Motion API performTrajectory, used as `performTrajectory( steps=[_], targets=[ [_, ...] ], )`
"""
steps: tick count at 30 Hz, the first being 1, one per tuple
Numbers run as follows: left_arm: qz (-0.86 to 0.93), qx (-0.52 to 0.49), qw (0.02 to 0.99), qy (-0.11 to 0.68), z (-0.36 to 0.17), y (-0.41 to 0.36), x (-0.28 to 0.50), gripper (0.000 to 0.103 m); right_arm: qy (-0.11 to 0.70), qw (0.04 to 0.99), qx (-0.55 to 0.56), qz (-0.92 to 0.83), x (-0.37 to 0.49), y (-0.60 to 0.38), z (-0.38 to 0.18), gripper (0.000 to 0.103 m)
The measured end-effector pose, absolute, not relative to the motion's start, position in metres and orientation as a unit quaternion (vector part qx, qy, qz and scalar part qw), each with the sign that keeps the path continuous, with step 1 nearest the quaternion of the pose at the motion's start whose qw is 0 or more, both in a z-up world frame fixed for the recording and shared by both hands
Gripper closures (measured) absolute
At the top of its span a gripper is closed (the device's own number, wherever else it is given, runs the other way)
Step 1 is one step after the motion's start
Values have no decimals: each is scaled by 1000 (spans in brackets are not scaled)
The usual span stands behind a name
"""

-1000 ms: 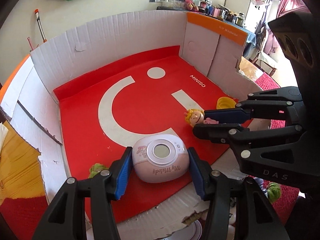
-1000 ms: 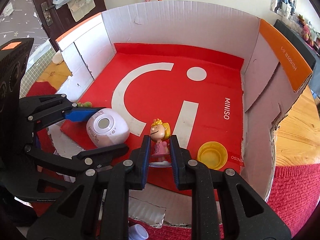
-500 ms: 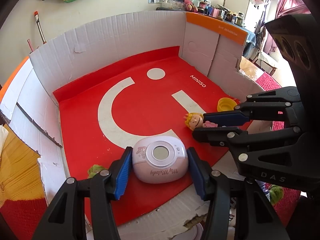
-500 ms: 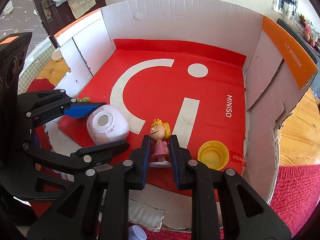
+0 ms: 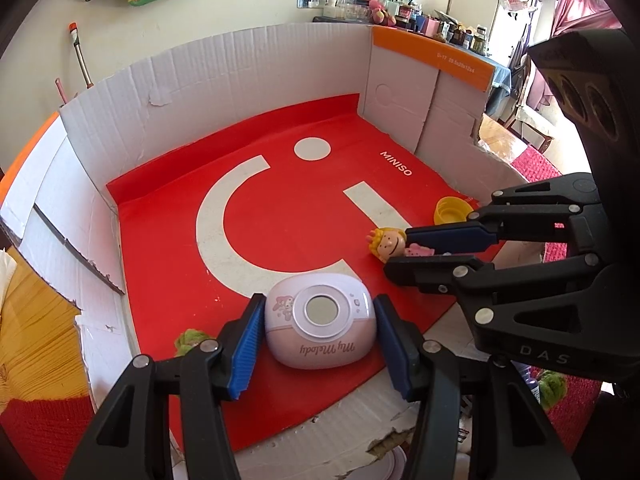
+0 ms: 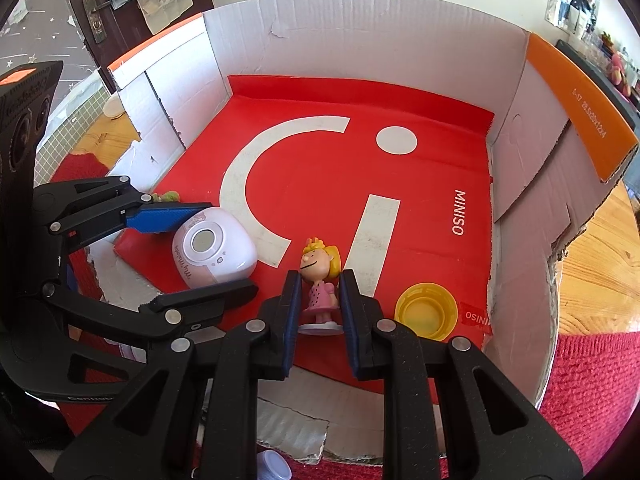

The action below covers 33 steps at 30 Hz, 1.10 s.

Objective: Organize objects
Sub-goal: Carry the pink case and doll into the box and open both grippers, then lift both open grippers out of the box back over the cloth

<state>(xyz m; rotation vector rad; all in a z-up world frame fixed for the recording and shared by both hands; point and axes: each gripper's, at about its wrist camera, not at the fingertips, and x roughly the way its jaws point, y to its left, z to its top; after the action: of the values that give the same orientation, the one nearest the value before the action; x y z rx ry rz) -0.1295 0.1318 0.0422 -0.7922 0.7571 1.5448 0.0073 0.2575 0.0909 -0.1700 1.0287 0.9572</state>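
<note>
Toys sit low in both frames. The left gripper (image 5: 318, 340) brackets the pink My Melody gadget (image 5: 320, 320), jaws spread with slim gaps each side. The right gripper (image 6: 319, 304) is closed on the blonde figurine (image 6: 320, 280), standing beside the yellow cup (image 6: 426, 312). Opening unevenly could topple the figurine onto the red mat (image 6: 320, 168).

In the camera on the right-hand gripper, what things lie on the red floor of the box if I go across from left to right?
Green fuzzy toy → pink My Melody gadget, between the left gripper fingers → blonde doll figurine, between the right gripper fingers → yellow cup, near the box's right wall.
</note>
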Motion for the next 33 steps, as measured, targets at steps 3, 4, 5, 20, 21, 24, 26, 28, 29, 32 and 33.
performTrajectory(
  steps=[3, 4, 5, 20, 21, 24, 26, 28, 29, 32, 33],
  targets=[
    [662, -340, 585, 323, 43, 132, -130, 47, 472, 764, -76, 433, 6, 259, 91, 84],
    [662, -341, 585, 323, 43, 131, -130, 46, 471, 765, -78, 432, 5, 259, 91, 84],
    [661, -341, 586, 322, 43, 131, -131, 46, 470, 766, -82, 432, 5, 259, 91, 84],
    [661, -339, 588, 320, 44, 132, -130, 46, 469, 781, -67, 408, 3, 257, 93, 84],
    [662, -339, 587, 320, 44, 133, -130, 45, 469, 783, -64, 403, 3, 257, 93, 84],
    [663, -337, 589, 317, 45, 132, -130, 42, 465, 790, -58, 395, 3, 254, 95, 84],
    [664, -335, 589, 316, 46, 132, -129, 40, 465, 795, -51, 388, 3, 252, 97, 84],
    [665, -331, 590, 317, 48, 133, -127, 38, 463, 798, -44, 383, 3, 250, 99, 84],
    [666, -328, 590, 317, 49, 132, -126, 38, 461, 802, -40, 377, 3, 250, 101, 84],
    [672, -322, 587, 315, 52, 128, -125, 38, 456, 810, -31, 367, 1, 249, 106, 83],
    [674, -321, 587, 314, 53, 127, -125, 38, 454, 814, -27, 362, 0, 248, 107, 84]
  ],
)
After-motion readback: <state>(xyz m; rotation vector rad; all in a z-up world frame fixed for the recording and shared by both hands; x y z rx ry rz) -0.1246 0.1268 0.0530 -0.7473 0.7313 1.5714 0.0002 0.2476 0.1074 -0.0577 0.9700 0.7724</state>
